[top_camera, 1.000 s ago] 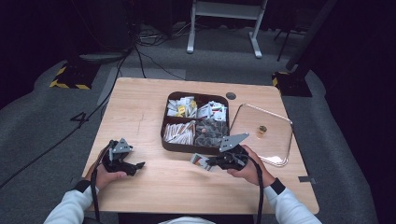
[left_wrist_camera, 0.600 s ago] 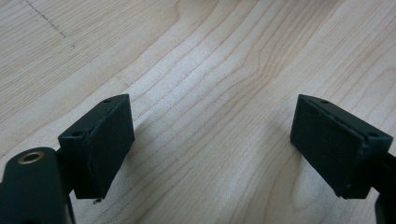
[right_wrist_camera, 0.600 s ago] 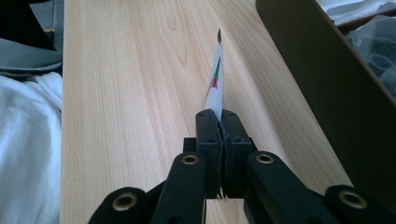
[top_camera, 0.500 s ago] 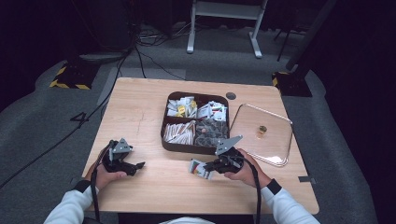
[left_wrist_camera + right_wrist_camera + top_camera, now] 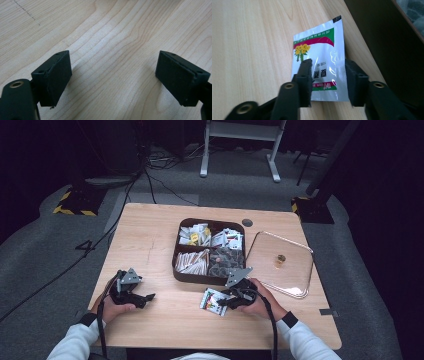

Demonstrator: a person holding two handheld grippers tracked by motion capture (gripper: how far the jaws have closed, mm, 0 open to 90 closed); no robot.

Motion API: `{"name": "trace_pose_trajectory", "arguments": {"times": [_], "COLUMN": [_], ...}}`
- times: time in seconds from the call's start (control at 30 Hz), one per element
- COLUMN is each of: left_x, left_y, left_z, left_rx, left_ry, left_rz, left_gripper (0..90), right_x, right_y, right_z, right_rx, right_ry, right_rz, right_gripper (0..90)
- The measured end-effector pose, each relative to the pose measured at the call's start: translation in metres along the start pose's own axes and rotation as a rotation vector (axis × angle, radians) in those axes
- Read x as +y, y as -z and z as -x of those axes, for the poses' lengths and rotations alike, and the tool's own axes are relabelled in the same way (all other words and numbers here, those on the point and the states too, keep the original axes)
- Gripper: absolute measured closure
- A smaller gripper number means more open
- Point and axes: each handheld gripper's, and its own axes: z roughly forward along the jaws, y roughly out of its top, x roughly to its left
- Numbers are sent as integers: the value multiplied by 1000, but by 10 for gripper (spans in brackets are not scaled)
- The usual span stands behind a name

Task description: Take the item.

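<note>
A white sachet [image 5: 319, 50] with a green and red band and yellow flowers lies on the wooden table [image 5: 150, 235], just in front of the dark compartment tray [image 5: 176, 270]. My right gripper [image 5: 325, 67] is low over it. Its jaws have just been opening and now stand apart, with the near end of the sachet between them and no grip on it. In the high view the sachet [image 5: 212, 300] lies left of my right gripper [image 5: 223, 301]. My left gripper [image 5: 145, 298] rests at the front left, and its jaws [image 5: 113, 75] are wide open over bare wood.
The tray holds several sachets, wooden sticks and dark pieces in its compartments. A clear square lid [image 5: 295, 280] with a small knob [image 5: 280, 260] lies right of the tray. The table's front edge is close to both hands.
My right gripper came down and toward the front with the sachet, then opened; the sachet now lies on the table. The left gripper has not moved.
</note>
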Motion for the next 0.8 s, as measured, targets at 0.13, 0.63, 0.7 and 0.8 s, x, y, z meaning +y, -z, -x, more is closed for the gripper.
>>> {"name": "trace_pose_trajectory", "arguments": {"times": [0.13, 0.63, 0.7, 0.8], "left_x": [0, 0, 0, 0], "left_y": [0, 0, 0, 0], "left_z": [0, 0, 0, 0], "left_rx": [0, 0, 0, 0], "left_ry": [0, 0, 0, 1], "left_rz": [0, 0, 0, 0], "left_gripper": [138, 139, 139, 139], "right_x": [0, 2, 0, -4], "right_y": [-2, 13, 19, 29], "right_z": [-1, -6, -6, -5], "right_rx": [-20, -71, -87, -118], "right_ry": [10, 55, 58, 55], "right_rz": [-19, 19, 31, 40], "right_gripper": [508, 332, 314, 294]}}
